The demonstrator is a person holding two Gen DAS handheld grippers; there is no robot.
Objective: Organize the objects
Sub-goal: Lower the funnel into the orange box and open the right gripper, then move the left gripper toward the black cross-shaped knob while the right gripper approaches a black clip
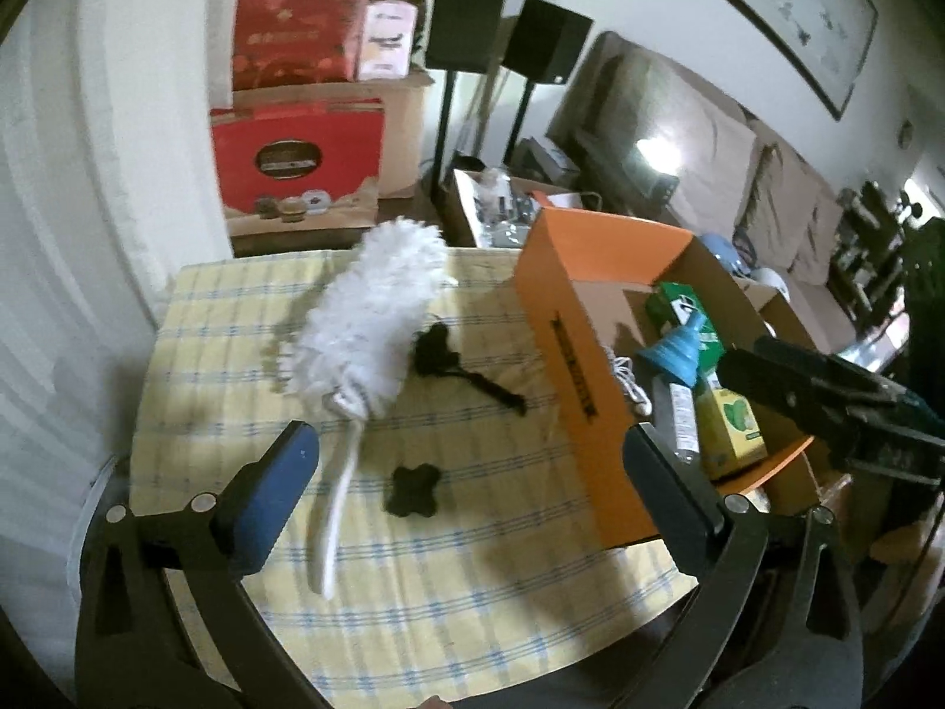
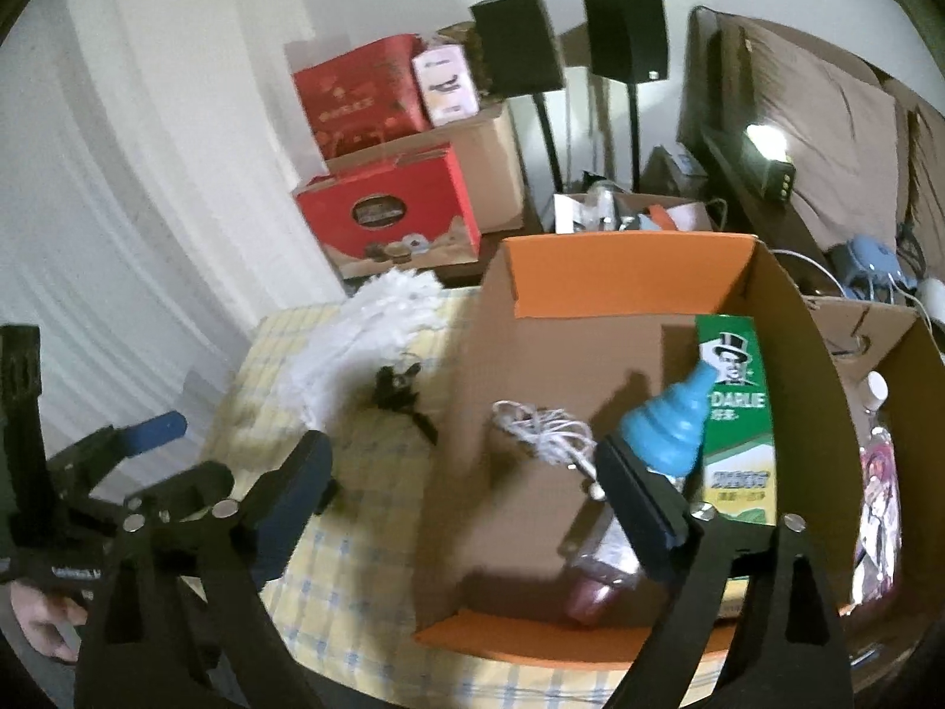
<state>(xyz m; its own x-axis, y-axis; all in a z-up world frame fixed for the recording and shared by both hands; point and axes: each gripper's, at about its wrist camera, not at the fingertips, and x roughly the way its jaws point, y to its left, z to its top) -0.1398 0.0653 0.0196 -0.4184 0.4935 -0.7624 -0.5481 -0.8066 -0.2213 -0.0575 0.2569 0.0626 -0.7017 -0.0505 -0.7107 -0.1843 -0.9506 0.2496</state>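
Observation:
A yellow checked tablecloth [image 1: 472,591] carries a white fluffy duster [image 1: 366,319], a black tassel piece [image 1: 449,360] and a small black cross-shaped piece [image 1: 413,490]. My left gripper [image 1: 472,472] hovers open above them and holds nothing. At the table's right stands an orange cardboard box [image 2: 620,272]. It holds a white cord [image 2: 549,431], a blue funnel [image 2: 673,419], a green toothpaste carton [image 2: 738,413] and a clear bottle [image 2: 596,579]. My right gripper [image 2: 466,484] hangs open over the box's near left wall, gripping nothing.
Red gift boxes [image 1: 295,159] on cardboard cartons stand behind the table, beside two black speakers on stands [image 1: 466,23]. A sofa [image 1: 738,177] runs along the right wall. Another bottle [image 2: 880,443] stands outside the box's right wall. The table's near edge is close below.

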